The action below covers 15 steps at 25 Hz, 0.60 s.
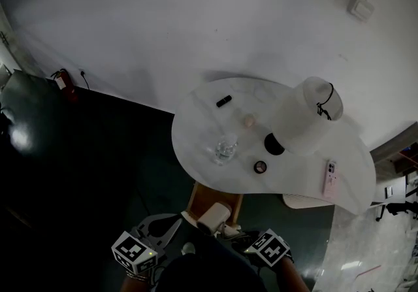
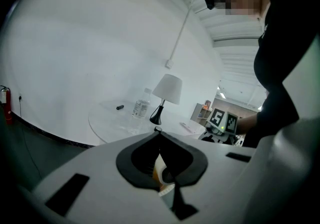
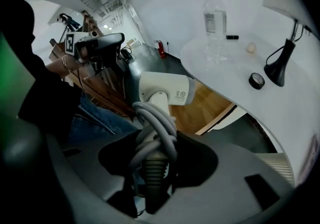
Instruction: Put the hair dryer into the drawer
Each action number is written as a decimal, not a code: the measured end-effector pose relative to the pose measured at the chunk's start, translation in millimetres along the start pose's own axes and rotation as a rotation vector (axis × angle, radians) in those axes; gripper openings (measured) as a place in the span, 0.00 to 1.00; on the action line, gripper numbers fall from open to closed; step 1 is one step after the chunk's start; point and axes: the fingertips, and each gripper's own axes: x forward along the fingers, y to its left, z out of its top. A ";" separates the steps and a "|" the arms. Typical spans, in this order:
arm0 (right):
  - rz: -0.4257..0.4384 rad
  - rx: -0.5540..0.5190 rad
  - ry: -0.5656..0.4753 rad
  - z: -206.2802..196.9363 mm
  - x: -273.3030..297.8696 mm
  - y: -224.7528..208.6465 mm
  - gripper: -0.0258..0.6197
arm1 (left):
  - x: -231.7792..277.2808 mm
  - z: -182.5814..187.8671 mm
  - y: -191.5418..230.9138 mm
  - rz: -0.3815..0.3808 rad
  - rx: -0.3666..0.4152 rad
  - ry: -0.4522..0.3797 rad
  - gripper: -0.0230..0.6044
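Observation:
The white hair dryer [image 3: 165,90] has its grey cord wound round the handle, and that handle sits between the jaws of my right gripper [image 3: 152,168], which is shut on it. In the head view the hair dryer [image 1: 214,217] shows low in the middle, between the two marker cubes, with my right gripper [image 1: 230,232] just beneath it. A wooden piece [image 1: 199,196], possibly the drawer, lies under the table's near edge, right ahead of the dryer. My left gripper [image 2: 161,175] points at the table; I cannot make out how its jaws stand.
A round white table [image 1: 196,121] carries a white lamp [image 1: 307,117], a clear water bottle [image 1: 226,149], a small black stick [image 1: 223,100], a round tin [image 1: 260,166] and a pink phone [image 1: 330,178]. Dark floor spreads to the left. A person's body fills the bottom edge.

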 end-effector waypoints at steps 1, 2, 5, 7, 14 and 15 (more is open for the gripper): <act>0.005 0.006 0.016 -0.8 2.0 -3.7 0.36 | 3.7 -1.2 0.0 -0.001 0.001 0.008 0.05; 0.010 0.012 0.030 -1.3 4.5 -7.2 0.36 | 6.9 -2.0 1.0 0.002 -0.002 0.014 0.05; 0.027 0.034 0.064 -0.5 12.1 -15.9 0.36 | 15.7 -1.9 4.8 0.022 -0.016 0.024 0.05; 0.039 0.041 0.074 2.4 15.9 -20.2 0.36 | 21.2 -0.6 6.8 0.034 -0.015 0.030 0.05; 0.058 0.051 0.101 5.9 32.5 -38.4 0.36 | 39.4 4.3 13.9 0.077 -0.003 0.021 0.05; 0.061 0.064 0.099 5.8 35.0 -39.3 0.36 | 40.5 3.4 12.8 0.078 -0.011 0.022 0.05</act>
